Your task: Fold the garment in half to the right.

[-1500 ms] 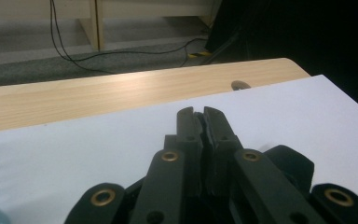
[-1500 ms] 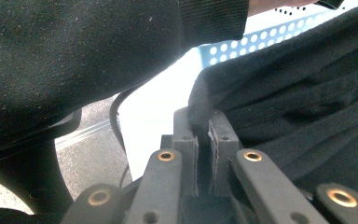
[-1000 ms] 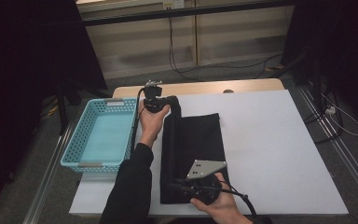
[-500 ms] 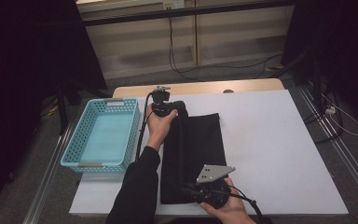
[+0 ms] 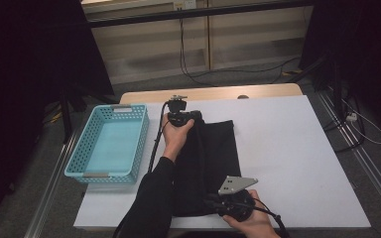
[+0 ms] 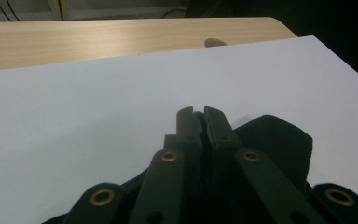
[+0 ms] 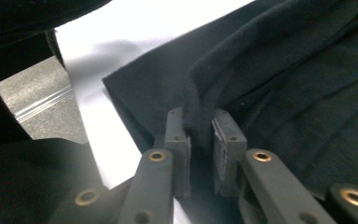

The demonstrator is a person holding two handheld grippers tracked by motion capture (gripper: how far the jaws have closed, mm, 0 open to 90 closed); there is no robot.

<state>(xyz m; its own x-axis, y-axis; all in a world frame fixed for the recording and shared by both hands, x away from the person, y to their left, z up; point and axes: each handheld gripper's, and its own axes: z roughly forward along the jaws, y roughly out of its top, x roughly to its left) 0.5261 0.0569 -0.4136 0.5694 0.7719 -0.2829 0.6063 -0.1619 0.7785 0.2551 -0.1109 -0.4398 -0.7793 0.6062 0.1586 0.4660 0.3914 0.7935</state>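
A black cloth [image 5: 216, 148] lies lengthwise down the middle of the white table [image 5: 287, 148], with a raised fold along its left side. My left gripper [image 5: 182, 118] is at the cloth's far end, and its jaws [image 6: 200, 112] are shut on the cloth's edge [image 6: 279, 140]. My right gripper [image 5: 212, 201], with the grey plate on top, is at the near end. A ridge of the cloth [image 7: 284, 70] stands pinched between the right gripper's [image 7: 200, 122] pads. Those jaws have just been opening a little, and the cloth still fills the gap.
A light blue plastic basket [image 5: 77, 161] stands at the table's left edge, beside the cloth. A wooden strip [image 5: 258, 91] runs along the far edge. White table surface lies to the right of the cloth. Cables trail on the floor behind.
Both hands have moved slightly to the right and lower, bringing the cloth's two ends down toward the table. The left hand came nearer with the far end.
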